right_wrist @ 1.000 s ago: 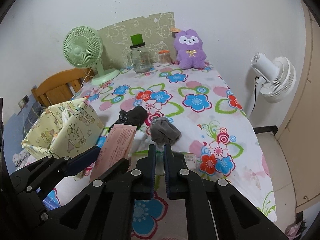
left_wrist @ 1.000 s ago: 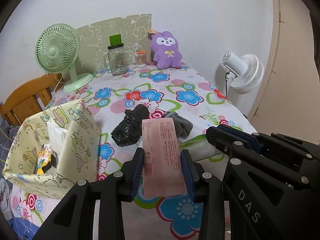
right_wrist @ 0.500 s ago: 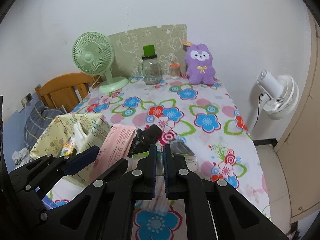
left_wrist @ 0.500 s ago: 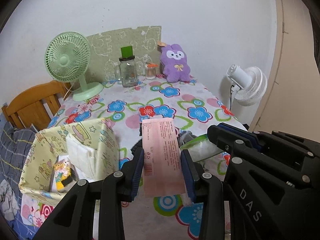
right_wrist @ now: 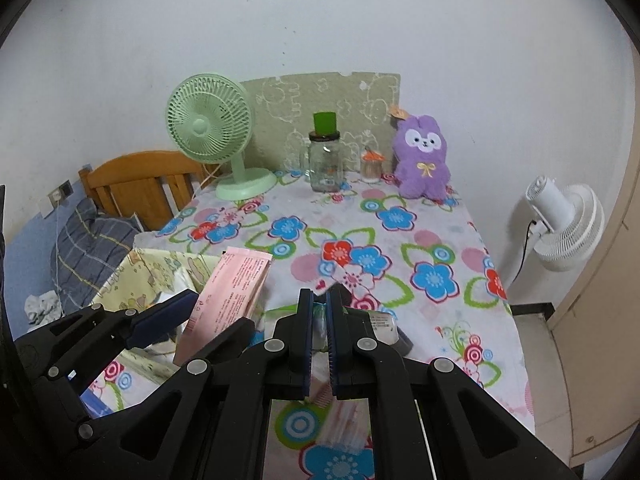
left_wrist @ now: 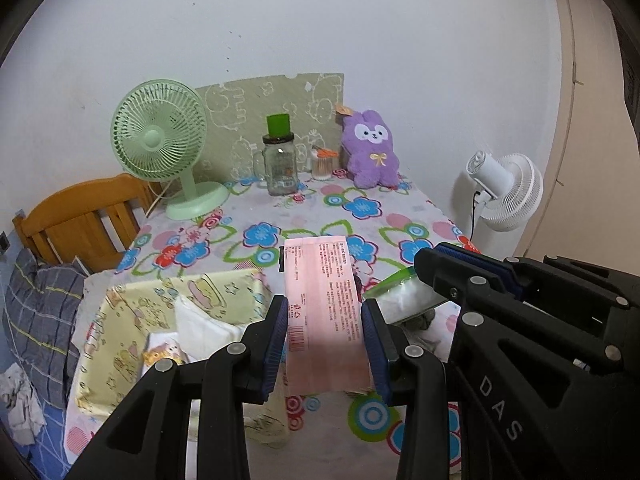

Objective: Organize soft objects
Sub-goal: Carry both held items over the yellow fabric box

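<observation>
Gripping a pink pack (left_wrist: 324, 312) by its long edges, the left gripper (left_wrist: 325, 344) has its blue pads (left_wrist: 276, 340) set about as wide as the pack, one pressed on each side. The pack stands upright between them, printed face toward the camera, with a barcode near its lower left corner. It hangs in the air over the near part of the table (left_wrist: 360, 216), just right of the yellow box (left_wrist: 132, 320). In the right wrist view the same pack (right_wrist: 232, 292) leans over the box's (right_wrist: 148, 268) open top.

The right gripper (right_wrist: 318, 320) is nearly shut, its pads only a thin gap apart, pinching a clear bag with a green strip (right_wrist: 318, 312) along its top edge. From the left wrist view that bag (left_wrist: 404, 296) shows white, soft contents and sticks out of the right gripper (left_wrist: 460, 276), just right of the pink pack and clear of the cloth.

The box sits at the table's near left corner. Inside it lie a folded white item (left_wrist: 200, 328) and a small printed packet (left_wrist: 164, 354). A bit of grey fabric (left_wrist: 420, 322) shows on the table under the bag; most of it is hidden.

At the far end stand a green fan (left_wrist: 160, 148), a glass jar (left_wrist: 280, 164) with a green cap, a small container (left_wrist: 322, 162) and a purple plush (left_wrist: 372, 148). A white fan (left_wrist: 504, 188) stands beyond the table's right edge, and a wooden chair (left_wrist: 80, 216) beside its left edge.
</observation>
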The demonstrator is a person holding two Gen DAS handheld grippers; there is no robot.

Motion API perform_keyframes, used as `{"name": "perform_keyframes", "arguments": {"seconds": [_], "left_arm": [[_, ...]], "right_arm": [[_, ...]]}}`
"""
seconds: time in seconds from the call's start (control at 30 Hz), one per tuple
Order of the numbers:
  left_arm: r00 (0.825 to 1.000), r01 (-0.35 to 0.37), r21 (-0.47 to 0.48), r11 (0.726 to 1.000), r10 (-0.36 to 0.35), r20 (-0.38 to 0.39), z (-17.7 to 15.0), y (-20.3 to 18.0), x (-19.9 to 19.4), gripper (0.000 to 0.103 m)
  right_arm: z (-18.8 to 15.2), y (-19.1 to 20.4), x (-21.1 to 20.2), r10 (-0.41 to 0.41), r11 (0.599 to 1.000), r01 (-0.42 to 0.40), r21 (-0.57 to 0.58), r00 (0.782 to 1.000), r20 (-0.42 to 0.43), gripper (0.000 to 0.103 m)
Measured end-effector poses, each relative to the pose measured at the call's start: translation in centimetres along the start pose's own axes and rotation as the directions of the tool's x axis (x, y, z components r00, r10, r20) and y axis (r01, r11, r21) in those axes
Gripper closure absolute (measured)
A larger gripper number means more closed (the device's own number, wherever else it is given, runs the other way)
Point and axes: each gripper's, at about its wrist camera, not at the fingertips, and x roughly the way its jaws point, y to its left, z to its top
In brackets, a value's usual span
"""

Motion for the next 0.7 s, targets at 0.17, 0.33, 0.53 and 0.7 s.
{"name": "perform_keyframes", "arguments": {"seconds": [0.17,0.33,0.53,0.7], "left_arm": [[1.0,-0.008,-0.006,1.0,0.008,0.011,0.5,1.2,-0.4,0.065],[1.0,-0.018,-0.01,1.0,0.019,0.017,1.0,2.5,-0.8,0.065],[0.999,-0.031,-0.024,0.999,0.032,0.026,1.4,4.2,-1.2,0.065],[0.998,-0.047,-0.035,0.998,0.048,0.026,1.5,5.7,-1.5,0.065]], "right_arm": [[1.1,1.3,0.0,0.006,1.0,-0.006,-0.022,1.0,0.01,0.094],[1.9,2.5,0.0,0.013,0.999,-0.012,-0.042,1.0,0.015,0.094],[2.9,4.1,0.2,0.025,0.998,-0.024,-0.066,1.0,0.016,0.094],[3.7,5.8,0.6,0.042,0.995,-0.041,-0.089,0.999,0.008,0.095]]}}
